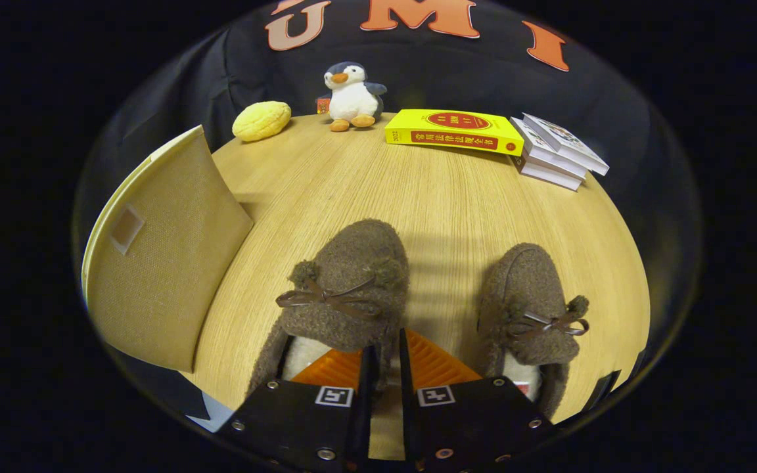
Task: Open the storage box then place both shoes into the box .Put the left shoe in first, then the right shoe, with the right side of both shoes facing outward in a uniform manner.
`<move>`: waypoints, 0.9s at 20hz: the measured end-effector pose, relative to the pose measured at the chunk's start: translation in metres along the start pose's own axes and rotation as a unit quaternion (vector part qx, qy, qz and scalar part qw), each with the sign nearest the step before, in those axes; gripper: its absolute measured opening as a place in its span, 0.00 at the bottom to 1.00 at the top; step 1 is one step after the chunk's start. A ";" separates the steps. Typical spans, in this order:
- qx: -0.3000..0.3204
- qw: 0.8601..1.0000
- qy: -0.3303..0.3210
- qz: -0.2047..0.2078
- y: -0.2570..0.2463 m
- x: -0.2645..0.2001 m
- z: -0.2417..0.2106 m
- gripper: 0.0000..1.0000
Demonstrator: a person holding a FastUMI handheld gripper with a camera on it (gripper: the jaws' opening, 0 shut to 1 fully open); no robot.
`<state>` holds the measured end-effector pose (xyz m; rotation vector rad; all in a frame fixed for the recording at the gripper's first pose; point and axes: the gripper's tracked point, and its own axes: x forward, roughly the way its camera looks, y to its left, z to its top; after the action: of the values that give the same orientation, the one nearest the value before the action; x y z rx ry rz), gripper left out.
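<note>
The tool (384, 358) has pinched the left slipper's (342, 289) side wall between nearly closed fingers; lift it level, heading for the box (161, 263) beside it

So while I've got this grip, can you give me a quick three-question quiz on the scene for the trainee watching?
1. True or false: the fingers are closed on the side rim of the slipper nearest the box.
2. What stands between the bun and the yellow book at the far edge of the table? A) a mug B) a toy penguin C) a lamp
3. Fill in: the toes of that slipper and of the other slipper point ___ the fingers.

Key: 1 true; 2 B; 3 away from.
</note>
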<state>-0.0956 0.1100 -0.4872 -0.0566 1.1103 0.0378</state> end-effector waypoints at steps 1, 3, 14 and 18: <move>0.002 1.000 -0.003 -0.002 0.000 0.001 0.000 0.16; 0.010 1.000 -0.002 -0.005 0.000 0.002 0.000 0.11; 0.099 0.994 -0.026 0.034 0.043 -0.086 0.083 0.03; 0.099 0.992 -0.051 0.056 0.081 -0.130 0.131 0.03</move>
<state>-0.0409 0.1992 -0.3153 0.1837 1.0092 0.0310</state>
